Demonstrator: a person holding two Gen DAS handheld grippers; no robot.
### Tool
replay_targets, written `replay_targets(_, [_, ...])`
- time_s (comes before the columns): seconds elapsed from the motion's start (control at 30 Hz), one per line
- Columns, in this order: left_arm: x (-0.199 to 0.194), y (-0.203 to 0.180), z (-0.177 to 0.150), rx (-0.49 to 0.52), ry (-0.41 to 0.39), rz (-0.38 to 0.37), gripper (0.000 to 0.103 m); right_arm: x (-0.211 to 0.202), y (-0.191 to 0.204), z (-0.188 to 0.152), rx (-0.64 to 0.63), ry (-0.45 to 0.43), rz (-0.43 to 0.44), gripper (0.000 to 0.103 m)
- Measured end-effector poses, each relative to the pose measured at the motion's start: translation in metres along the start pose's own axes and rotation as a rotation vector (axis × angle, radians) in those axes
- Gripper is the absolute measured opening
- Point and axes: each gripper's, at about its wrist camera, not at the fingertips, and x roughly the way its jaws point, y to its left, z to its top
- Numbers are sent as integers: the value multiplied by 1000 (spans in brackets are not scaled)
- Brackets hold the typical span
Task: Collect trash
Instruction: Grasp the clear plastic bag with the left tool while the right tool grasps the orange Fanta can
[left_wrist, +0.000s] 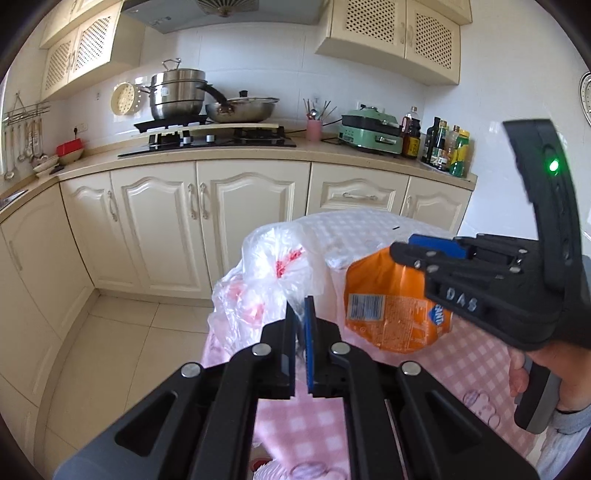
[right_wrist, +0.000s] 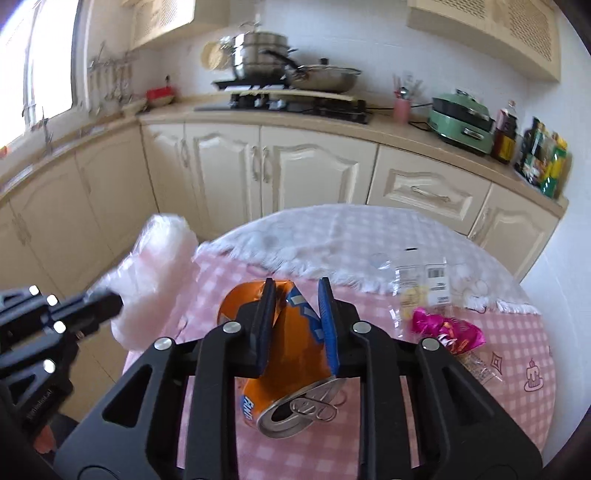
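Cream kitchen cupboards (left_wrist: 207, 218) run behind a round desk (right_wrist: 480, 369) covered in a pink checked cloth.

My left tool (left_wrist: 301, 314) has its pads pressed together on a fold of a thin clear plastic bag (left_wrist: 273, 266) with red print. The bag hangs up and to the left of that tool, past the desk's left edge and above the tiled floor (left_wrist: 122, 332).

My right tool (right_wrist: 297, 295) is clamped on a crushed orange soda can (right_wrist: 291, 373). The blue pads press the dented sides, and the can's open top with its pull tab faces back toward the camera. In the left view the can sits just right of the bag, held above the cloth, with my hand (left_wrist: 539, 369) on the tool's grey handle at the right edge.

Further right on the desk, well apart from the can, lie a crumpled magenta wrapper (right_wrist: 447, 328) and a clear packet with barcode labels (right_wrist: 424, 280), both flat on the cloth.

Beyond the desk, the counter carries a gas hob (left_wrist: 207, 140) with a steel steamer pot (left_wrist: 177, 96) and a lidded pan (left_wrist: 242, 109), a pink utensil cup (left_wrist: 314, 129), a green electric cooker (left_wrist: 371, 133) and a cluster of bottles (left_wrist: 447, 147).
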Motion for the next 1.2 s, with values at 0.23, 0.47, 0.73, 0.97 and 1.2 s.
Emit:
replay_targets(0.23, [-23, 12, -31, -48, 1, 7, 3, -4, 18, -20, -55, 45, 3, 12])
replay_targets(0.47, [-31, 2, -57, -86, 21, -41, 3, -5, 8, -36, -8, 117, 62, 13])
replay_targets(0.73, [-31, -12, -66, -71, 46, -32, 3, -21, -18, -53, 136, 78, 78, 67])
replay_targets(0.97, [-30, -23, -66, -62, 49, -27, 3, -26, -43, -91, 485, 65, 142, 67])
replay_targets(1.2, [-31, -26, -66, -49, 52, -27, 3, -15, -34, -107, 635, 66, 230, 65])
